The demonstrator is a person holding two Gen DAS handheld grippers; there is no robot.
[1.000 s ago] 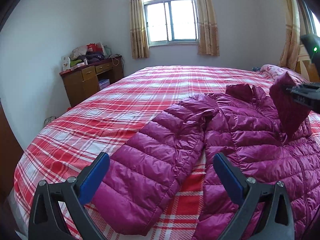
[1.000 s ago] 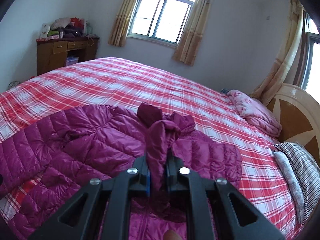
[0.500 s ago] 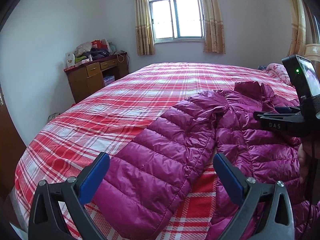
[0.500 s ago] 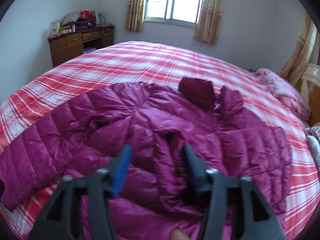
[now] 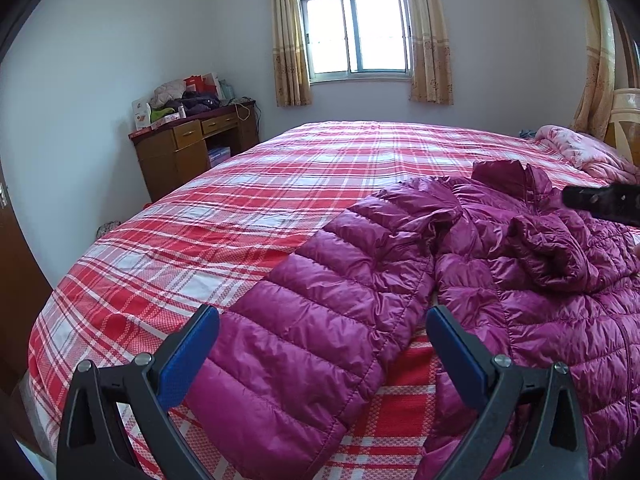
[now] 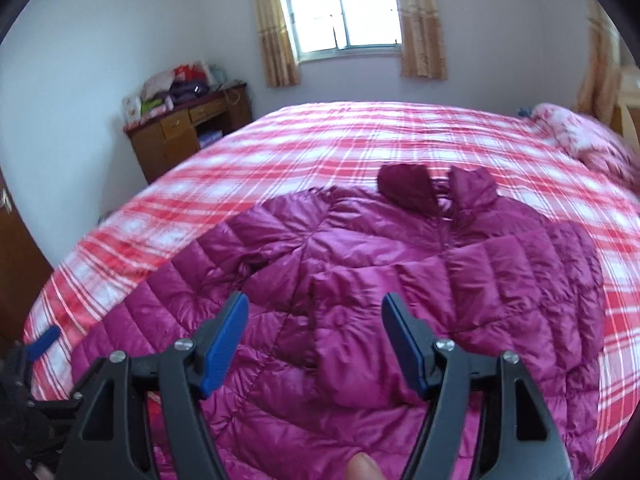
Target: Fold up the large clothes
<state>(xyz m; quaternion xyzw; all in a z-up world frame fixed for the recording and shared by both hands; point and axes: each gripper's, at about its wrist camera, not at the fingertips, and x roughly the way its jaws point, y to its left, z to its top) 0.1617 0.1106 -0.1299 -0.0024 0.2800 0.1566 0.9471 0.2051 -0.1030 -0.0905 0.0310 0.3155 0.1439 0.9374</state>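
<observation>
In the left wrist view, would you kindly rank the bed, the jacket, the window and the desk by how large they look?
1. Bed
2. Jacket
3. Window and desk: look about alike, and both stand far off, so I won't rank them.

Released the sleeve (image 6: pixel 356 344), now folded across the jacket (image 6: pixel 500 280); right gripper (image 6: pixel 316 344) opened wide and drew back.

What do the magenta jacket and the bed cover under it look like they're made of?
Magenta jacket: looks like thin, glossy synthetic shell, nylon or polyester, over puffy fill; stitched horizontal channels bulge and catch window light. Bed cover: looks like matte woven cotton in a red-and-white plaid; no sheen, lies flat. The exact fibres can't be told.
</observation>
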